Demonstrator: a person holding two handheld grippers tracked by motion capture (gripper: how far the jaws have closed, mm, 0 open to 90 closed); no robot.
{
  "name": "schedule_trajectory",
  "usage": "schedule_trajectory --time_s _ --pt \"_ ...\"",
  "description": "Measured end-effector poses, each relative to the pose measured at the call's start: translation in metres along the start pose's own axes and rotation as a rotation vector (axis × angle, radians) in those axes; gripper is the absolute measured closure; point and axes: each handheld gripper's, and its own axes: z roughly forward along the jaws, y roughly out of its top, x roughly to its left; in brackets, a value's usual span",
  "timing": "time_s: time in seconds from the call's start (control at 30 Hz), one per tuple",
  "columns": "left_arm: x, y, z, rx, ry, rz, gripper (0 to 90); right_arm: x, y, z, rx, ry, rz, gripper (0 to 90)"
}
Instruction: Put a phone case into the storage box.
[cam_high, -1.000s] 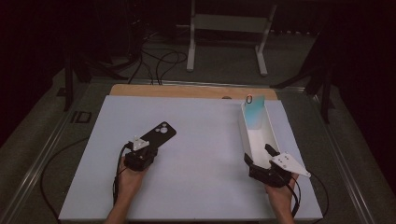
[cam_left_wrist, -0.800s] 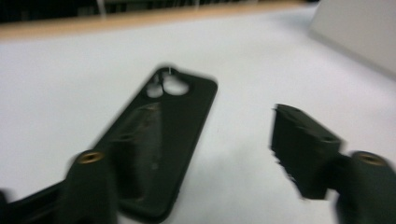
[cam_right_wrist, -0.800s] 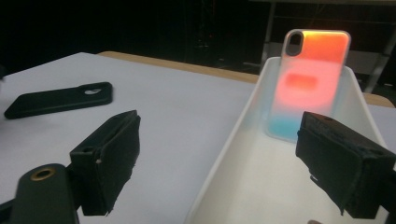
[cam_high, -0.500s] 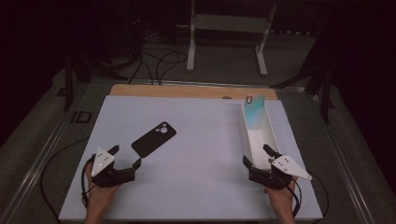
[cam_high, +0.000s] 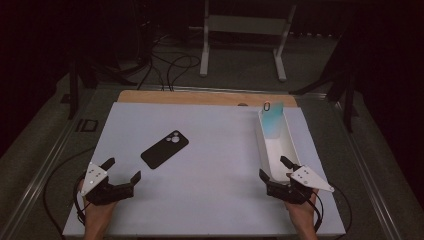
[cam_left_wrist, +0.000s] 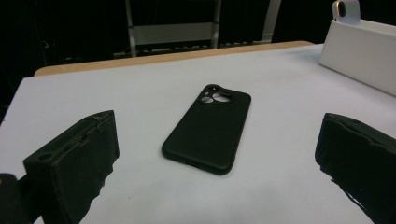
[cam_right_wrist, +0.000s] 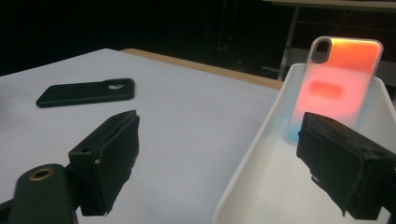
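Count on the table: two phone cases and one bin. One black phone case lies flat on the white tabletop, ahead of the left gripper. One translucent phone case leans inside the single white bin, ahead of the right gripper. Grippers: two, each with jaws spread, gripping nothing.

Matt black phone case, smooth white plastic tray, glossy translucent case.
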Motion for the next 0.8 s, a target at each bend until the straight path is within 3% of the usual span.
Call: schedule_trajectory --time_s 0.23,0.37,0.47,0.7,0.8 --pt "0.001 0.003 0.001 0.008 -0.002 0.0 0.0 0.001 0.0 0.001 0.014 0.003 0.0 9.4" --pt "0.003 0.013 0.002 0.008 -0.009 -0.007 0.0 0.0 0.002 0.002 0.014 0.029 0.044 8.9" --pt "0.005 0.024 0.006 0.024 -0.021 0.001 0.0 0.001 0.003 0.004 0.023 0.032 0.039 8.9" --pt "0.016 0.049 0.033 0.121 -0.072 0.024 0.0 0.003 0.003 0.006 0.041 0.037 0.027 8.9" --pt "0.018 0.054 0.052 0.231 -0.107 0.028 0.0 0.002 0.003 0.007 0.042 0.045 0.025 8.9"
